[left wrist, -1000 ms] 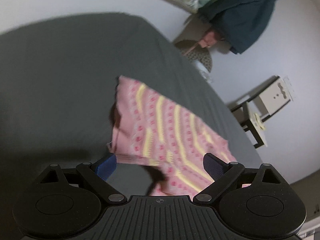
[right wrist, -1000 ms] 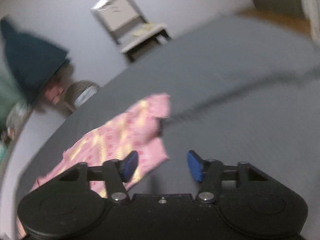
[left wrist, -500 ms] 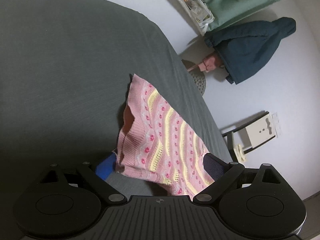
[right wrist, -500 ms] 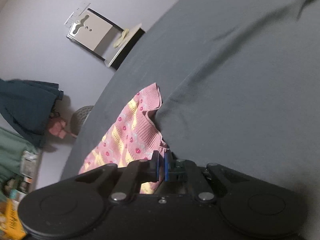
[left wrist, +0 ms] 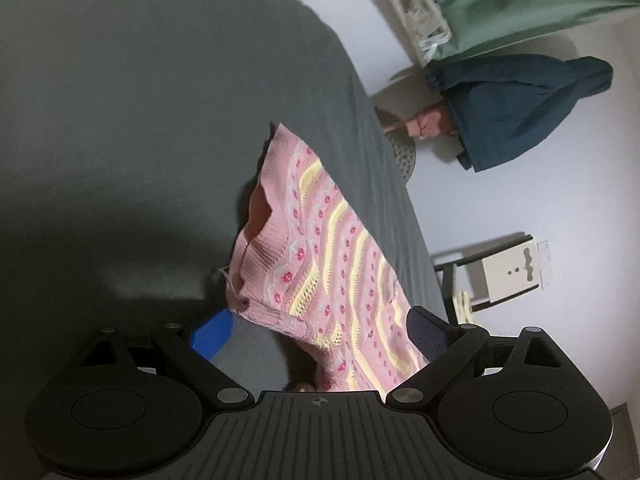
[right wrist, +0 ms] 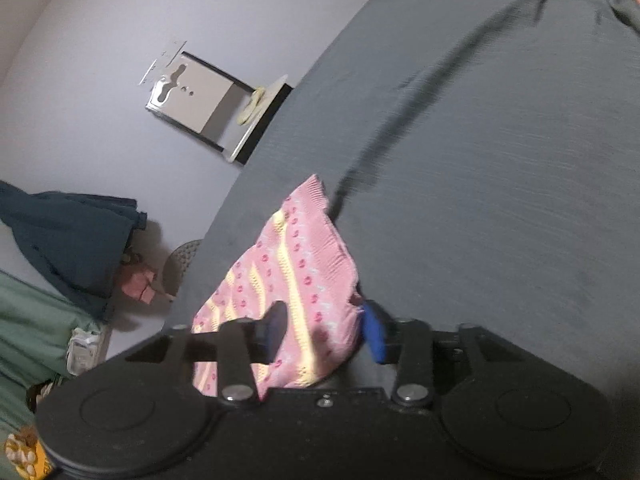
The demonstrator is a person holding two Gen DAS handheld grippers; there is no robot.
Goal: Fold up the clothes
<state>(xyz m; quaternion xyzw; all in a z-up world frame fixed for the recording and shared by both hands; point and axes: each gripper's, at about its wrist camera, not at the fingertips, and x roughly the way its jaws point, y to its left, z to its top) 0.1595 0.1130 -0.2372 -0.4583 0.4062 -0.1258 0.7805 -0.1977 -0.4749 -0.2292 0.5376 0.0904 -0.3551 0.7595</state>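
We note the right gripper, clamped on the pink knit garment half a second ago, now opening with the cloth lying loose between its fingers. The left gripper stands released, the garment's corner between its fingers on the grey bed. We judge this fold laid down.

Pink knit garment, partly folded.
I see yellow wavy stripes and red dots; it lies rumpled near the grey bed's edge, ribbed hem lifted.
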